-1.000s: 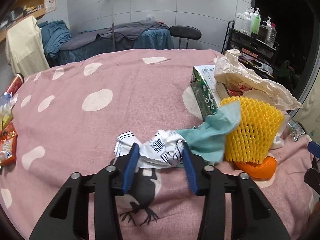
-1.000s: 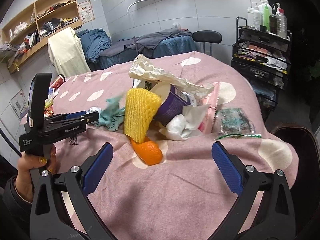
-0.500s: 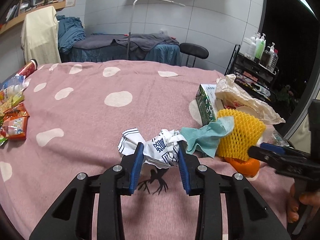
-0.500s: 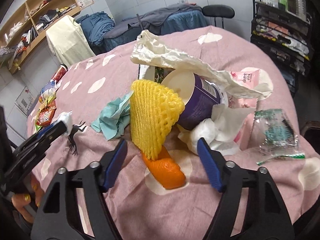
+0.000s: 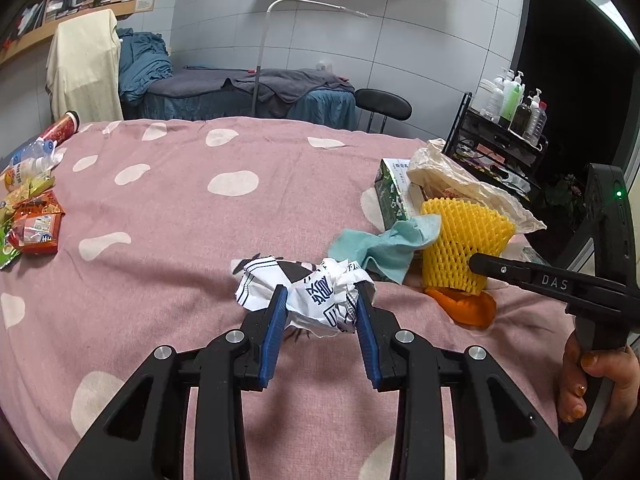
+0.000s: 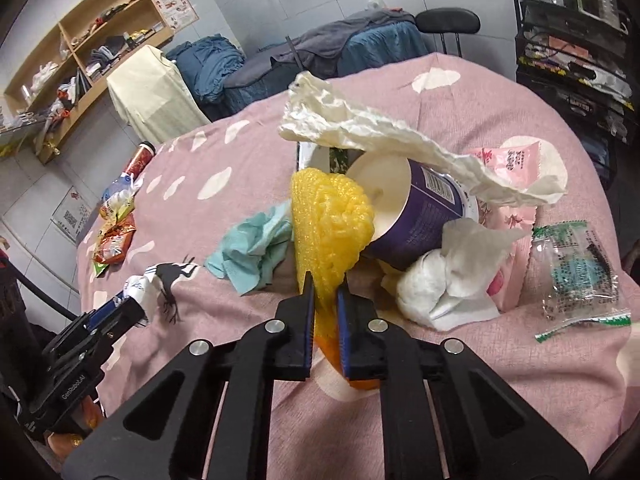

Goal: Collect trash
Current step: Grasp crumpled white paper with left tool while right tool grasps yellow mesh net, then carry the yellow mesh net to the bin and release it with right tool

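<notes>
My left gripper (image 5: pixel 318 300) is shut on a crumpled white paper wrapper with blue print (image 5: pixel 316 294), on the pink spotted cloth (image 5: pixel 168 216). My right gripper (image 6: pixel 325 294) is shut on the lower edge of a yellow foam net sleeve (image 6: pixel 328 224), which also shows in the left wrist view (image 5: pixel 464 248). An orange peel (image 5: pixel 464 306) lies under the sleeve. A teal cloth (image 6: pixel 252 246) lies beside it. Behind stand a purple paper cup on its side (image 6: pixel 416 208), a crumpled white bag (image 6: pixel 380 136) and white tissue (image 6: pixel 444 284).
A green carton (image 5: pixel 390 196) lies behind the pile. Pink packet (image 6: pixel 516 160) and clear green-printed wrapper (image 6: pixel 576 276) lie right. Snack packets (image 5: pixel 34 228), a bottle and a red can (image 5: pixel 62 130) sit at the left edge. A black shelf rack (image 5: pixel 504 148) stands beyond the table.
My left gripper closed on the paper wrapper. My right gripper moved in to the pile and closed from wide open onto the yellow foam sleeve.
</notes>
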Tool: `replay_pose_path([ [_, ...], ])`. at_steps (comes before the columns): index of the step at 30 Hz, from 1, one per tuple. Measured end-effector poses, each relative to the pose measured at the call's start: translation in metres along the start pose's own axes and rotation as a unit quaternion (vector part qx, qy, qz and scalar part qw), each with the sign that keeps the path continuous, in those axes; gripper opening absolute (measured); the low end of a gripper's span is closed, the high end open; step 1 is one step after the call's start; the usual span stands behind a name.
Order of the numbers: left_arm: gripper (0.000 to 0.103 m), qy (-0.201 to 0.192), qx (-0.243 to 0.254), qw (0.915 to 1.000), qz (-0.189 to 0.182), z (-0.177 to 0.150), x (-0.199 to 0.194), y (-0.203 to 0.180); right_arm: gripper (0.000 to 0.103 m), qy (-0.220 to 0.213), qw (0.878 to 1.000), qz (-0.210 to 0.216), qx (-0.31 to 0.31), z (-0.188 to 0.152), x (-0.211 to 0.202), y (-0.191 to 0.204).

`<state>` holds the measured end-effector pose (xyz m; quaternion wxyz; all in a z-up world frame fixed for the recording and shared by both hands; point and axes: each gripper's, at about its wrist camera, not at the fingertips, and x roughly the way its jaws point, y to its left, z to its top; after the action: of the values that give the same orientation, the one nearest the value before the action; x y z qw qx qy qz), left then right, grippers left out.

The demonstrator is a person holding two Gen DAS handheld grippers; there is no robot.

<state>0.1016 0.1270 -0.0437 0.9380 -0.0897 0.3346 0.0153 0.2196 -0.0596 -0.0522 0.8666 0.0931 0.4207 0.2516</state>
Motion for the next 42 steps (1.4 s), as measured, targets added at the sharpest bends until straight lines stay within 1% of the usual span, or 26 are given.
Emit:
replay_pose_path([
  [5,0.034,-0.009,0.006,0.9999,-0.006,-0.003,-0.010,-0.009,0.011,-0.036,0.999,-0.014,-0.027,-0.012,-0.027,0.009],
  [7,0.034,-0.013,0.009,0.9998,-0.013,-0.002,-0.015,-0.015,0.011,-0.053,0.997,-0.026,-0.040,-0.018,-0.041,0.013],
  [11,0.034,-0.019,0.019,0.9993,-0.028,-0.003,-0.022,-0.028,0.011,-0.075,0.995,-0.037,-0.055,-0.028,-0.062,0.013],
  [16,0.034,-0.026,0.037,0.9977,-0.051,-0.005,-0.028,-0.052,0.011,-0.092,0.994,-0.035,-0.041,-0.042,-0.088,0.000],
  [19,0.034,-0.027,0.047,0.9963,-0.067,-0.005,-0.030,-0.065,0.011,-0.107,0.993,-0.043,-0.031,-0.049,-0.106,-0.011],
  [22,0.034,-0.027,0.055,0.9946,-0.084,-0.008,-0.031,-0.079,0.011,-0.123,0.990,-0.059,-0.020,-0.057,-0.124,-0.023],
  [27,0.034,-0.023,0.076,0.9903,-0.114,-0.011,-0.029,-0.107,0.011,-0.150,0.983,-0.101,0.004,-0.070,-0.154,-0.052],
  [33,0.034,-0.019,0.107,0.9837,-0.143,-0.016,-0.028,-0.144,0.011,-0.180,0.970,-0.153,0.057,-0.088,-0.188,-0.094],
  [38,0.034,-0.012,0.134,0.9770,-0.166,-0.022,-0.026,-0.174,0.011,-0.190,0.958,-0.197,0.088,-0.102,-0.206,-0.125],
  [42,0.034,-0.005,0.149,0.9722,-0.180,-0.026,-0.024,-0.192,0.011,-0.186,0.948,-0.228,0.118,-0.114,-0.213,-0.153],
])
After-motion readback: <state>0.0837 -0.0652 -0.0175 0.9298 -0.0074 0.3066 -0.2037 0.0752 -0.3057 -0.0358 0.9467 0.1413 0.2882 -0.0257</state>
